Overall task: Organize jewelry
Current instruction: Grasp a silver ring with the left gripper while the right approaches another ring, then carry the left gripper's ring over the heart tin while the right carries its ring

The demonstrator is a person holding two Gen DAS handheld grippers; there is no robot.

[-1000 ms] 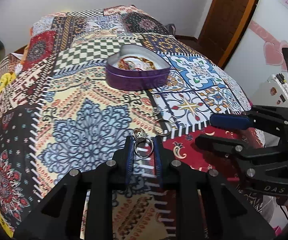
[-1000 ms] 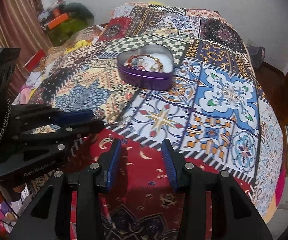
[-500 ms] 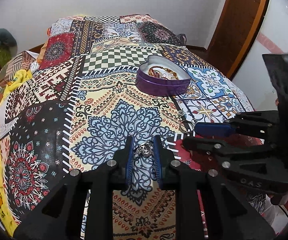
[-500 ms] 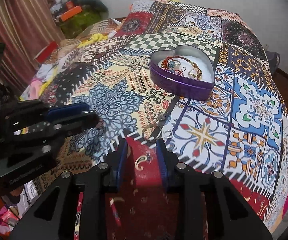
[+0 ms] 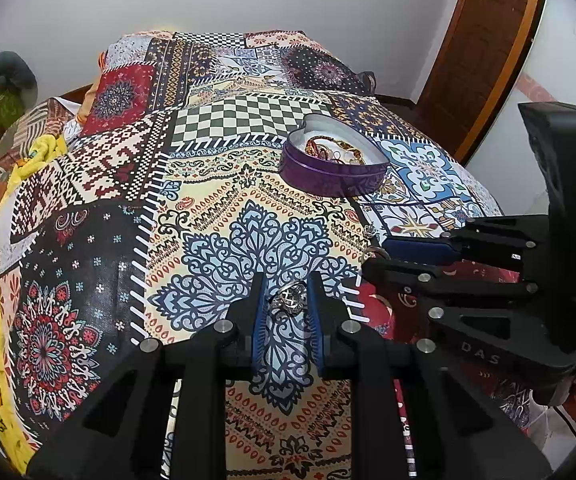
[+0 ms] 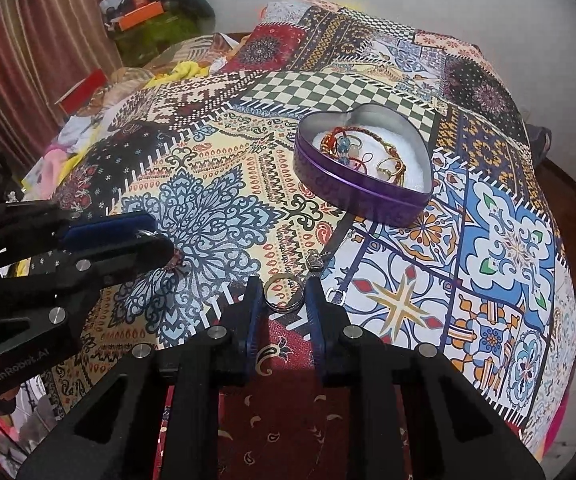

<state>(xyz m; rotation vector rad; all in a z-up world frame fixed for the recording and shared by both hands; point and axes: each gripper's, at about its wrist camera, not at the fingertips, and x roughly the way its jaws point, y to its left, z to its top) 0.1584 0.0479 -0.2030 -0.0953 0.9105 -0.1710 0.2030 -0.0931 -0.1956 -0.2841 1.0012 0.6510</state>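
plain ring (image 6: 284,291) lies flat on the bed (image 6: 407,300) between the right tool (image 6: 282,298) fingertips, apparently not yet gripped, nearer than the left tool (image 5: 286,300), which pinches an ornate ring (image 5: 289,299).

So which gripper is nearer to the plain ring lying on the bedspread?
Right. The right gripper has its fingers on either side of the plain ring. The left gripper is off to the ring's left, shut on an ornate silver ring.
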